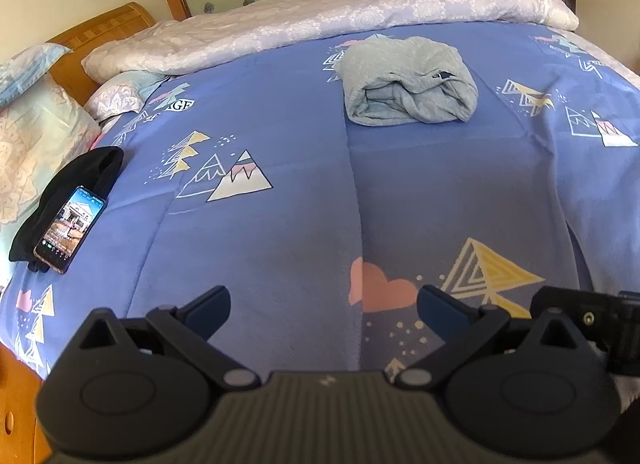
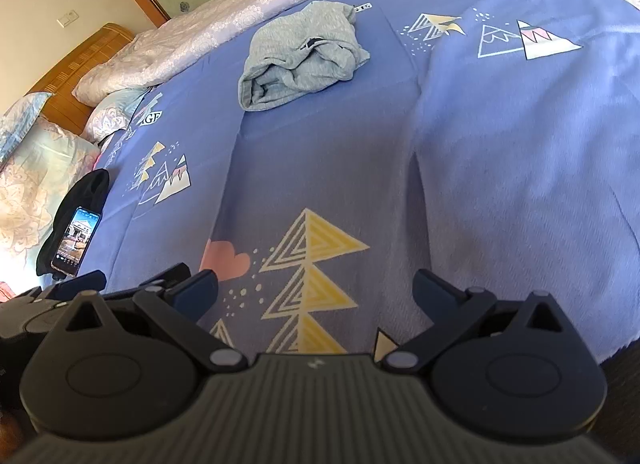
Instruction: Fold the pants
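Grey bundle: we see the pants [image 1: 410, 82] lying far up the blue sheet [image 1: 280, 224], well apart from both claws, near the pale quilt [image 1: 320, 16] along the far edge.
Fold state: we read them as already folded over into a thick, compact packet — layered edges face us in the left view, though the top layer sags and one corner flops out in the right view [image 2: 300, 56].
Progress: we judge the folding done or all but done; at most a tidy-up of that loose corner looks left.
Left claw [image 1: 323, 310]: wide open, jaws spread, nothing between them — we're hovering over bare sheet near the bed's near edge.
Right claw [image 2: 315, 290]: also spread wide, empty, touching no cloth that we can see; the left claw's body shows just beside it at the left of its view.
Bystanders: a phone [image 1: 70, 230] with a lit screen rests on a black cloth [image 1: 92, 168] by the pillows [image 1: 36, 136], well clear of the pants.
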`<action>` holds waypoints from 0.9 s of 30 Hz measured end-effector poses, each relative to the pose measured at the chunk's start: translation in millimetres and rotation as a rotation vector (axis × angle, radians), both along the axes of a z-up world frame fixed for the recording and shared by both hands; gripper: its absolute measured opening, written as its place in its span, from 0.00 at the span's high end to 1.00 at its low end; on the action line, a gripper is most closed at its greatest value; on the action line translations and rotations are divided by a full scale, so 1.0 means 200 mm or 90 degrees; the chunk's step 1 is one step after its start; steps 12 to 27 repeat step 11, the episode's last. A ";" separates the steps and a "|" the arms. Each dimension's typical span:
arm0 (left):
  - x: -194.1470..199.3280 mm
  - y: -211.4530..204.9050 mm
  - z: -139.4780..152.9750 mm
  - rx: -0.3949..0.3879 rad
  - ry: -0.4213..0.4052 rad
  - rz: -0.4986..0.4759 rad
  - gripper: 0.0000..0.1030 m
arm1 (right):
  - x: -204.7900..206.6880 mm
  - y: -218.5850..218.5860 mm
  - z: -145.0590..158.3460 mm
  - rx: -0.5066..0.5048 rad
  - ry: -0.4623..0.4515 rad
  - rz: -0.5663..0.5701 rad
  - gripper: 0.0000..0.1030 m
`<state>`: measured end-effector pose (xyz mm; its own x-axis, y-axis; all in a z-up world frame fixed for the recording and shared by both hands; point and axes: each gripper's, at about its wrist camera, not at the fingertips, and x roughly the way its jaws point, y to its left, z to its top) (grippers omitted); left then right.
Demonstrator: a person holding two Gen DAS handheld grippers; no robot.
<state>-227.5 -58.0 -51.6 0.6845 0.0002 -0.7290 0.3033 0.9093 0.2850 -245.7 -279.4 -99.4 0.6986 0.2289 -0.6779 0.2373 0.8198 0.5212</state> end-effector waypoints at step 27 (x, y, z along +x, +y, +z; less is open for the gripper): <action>0.01 -0.01 0.00 -0.006 0.006 -0.011 0.00 | 0.00 0.00 0.00 -0.004 -0.001 0.000 0.00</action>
